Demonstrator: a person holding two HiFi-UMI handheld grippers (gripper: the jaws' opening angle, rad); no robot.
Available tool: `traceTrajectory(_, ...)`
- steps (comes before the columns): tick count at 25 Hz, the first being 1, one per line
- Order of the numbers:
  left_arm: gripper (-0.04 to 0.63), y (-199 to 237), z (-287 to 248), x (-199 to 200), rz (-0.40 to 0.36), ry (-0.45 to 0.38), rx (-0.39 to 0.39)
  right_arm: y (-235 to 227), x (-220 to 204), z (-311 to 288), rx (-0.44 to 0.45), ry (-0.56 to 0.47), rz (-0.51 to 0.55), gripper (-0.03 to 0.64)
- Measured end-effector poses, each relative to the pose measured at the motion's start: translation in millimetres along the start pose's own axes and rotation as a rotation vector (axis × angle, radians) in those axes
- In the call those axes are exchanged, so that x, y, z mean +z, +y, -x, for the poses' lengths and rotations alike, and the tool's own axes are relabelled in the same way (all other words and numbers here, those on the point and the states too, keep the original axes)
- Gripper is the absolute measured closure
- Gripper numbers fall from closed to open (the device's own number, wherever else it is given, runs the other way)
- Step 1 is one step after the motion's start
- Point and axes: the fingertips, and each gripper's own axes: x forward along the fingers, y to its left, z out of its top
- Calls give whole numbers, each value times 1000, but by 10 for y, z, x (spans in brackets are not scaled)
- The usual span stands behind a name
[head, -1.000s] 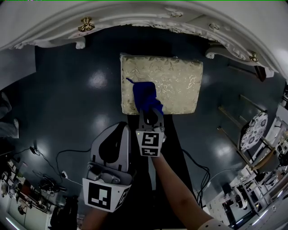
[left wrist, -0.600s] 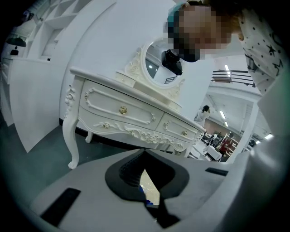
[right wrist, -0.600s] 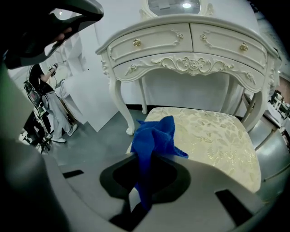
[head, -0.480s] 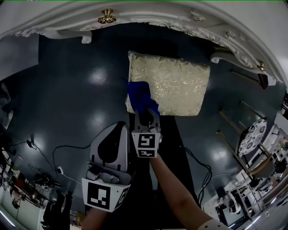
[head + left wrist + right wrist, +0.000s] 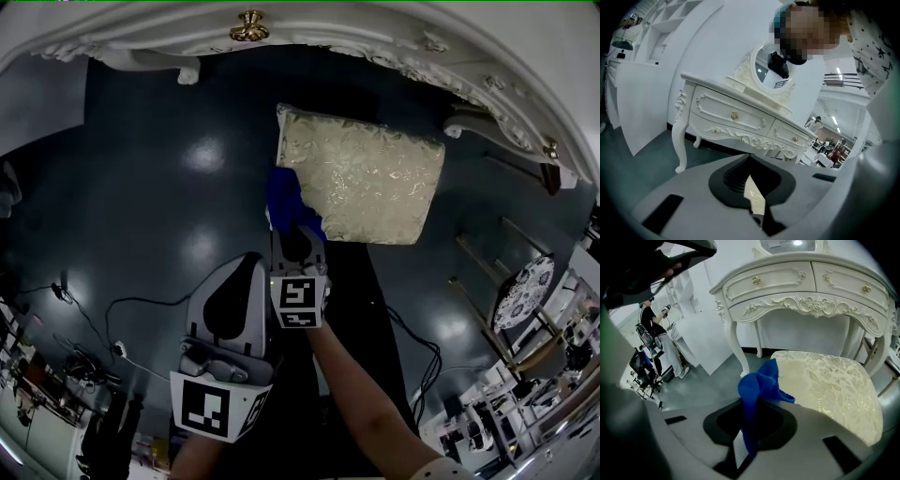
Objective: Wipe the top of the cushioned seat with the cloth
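Observation:
The cushioned seat (image 5: 366, 176) has a pale gold patterned top and stands on the dark floor in front of a white dressing table. My right gripper (image 5: 294, 236) is shut on a blue cloth (image 5: 284, 199), which is bunched at the seat's near left corner and hangs partly past the edge. In the right gripper view the blue cloth (image 5: 758, 389) rises from my right gripper (image 5: 748, 439), and one tip reaches the seat (image 5: 832, 385). My left gripper (image 5: 242, 272) is held lower left, away from the seat, shut and holding nothing. Only a sliver of seat shows between the jaws of my left gripper (image 5: 753, 199).
The white dressing table (image 5: 394, 42) curves behind the seat, with its legs (image 5: 733, 341) close to the seat's far corners. Cables (image 5: 141, 305) trail on the floor at left. Furniture and a patterned round chair (image 5: 525, 277) crowd the right side. A person (image 5: 649, 315) stands far left.
My right gripper has dragged the blue cloth from the seat's top towards me and left, to the near left corner. The left gripper has not moved.

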Motion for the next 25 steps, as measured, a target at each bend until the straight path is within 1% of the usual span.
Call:
traceTrajectory(8, 586, 14, 35, -25, 3, -2, 12, 125, -4, -64, 40, -2, 26, 557)
traceTrajectory(10, 586, 15, 40, -30, 2, -2, 15, 186, 2, -89, 68, 1, 27, 557)
traceTrajectory(13, 586, 20, 54, -28, 1, -2, 21, 296, 8, -146, 115, 17, 55, 557)
traceTrajectory(16, 586, 35, 64, -29, 0, -4, 29, 374, -241, -251, 153, 66, 92, 557)
traceTrajectory(18, 586, 43, 68, -29, -2, -5, 32, 400, -262, -289, 168, 78, 111, 557)
traceTrajectory(22, 586, 44, 74, -6, -13, -8, 37, 408, -33, -261, 188, 54, 78, 557)
traceTrajectory(25, 586, 21, 59, 69, -19, -20, 40, 415, -37, -247, 245, 78, 10, 557)
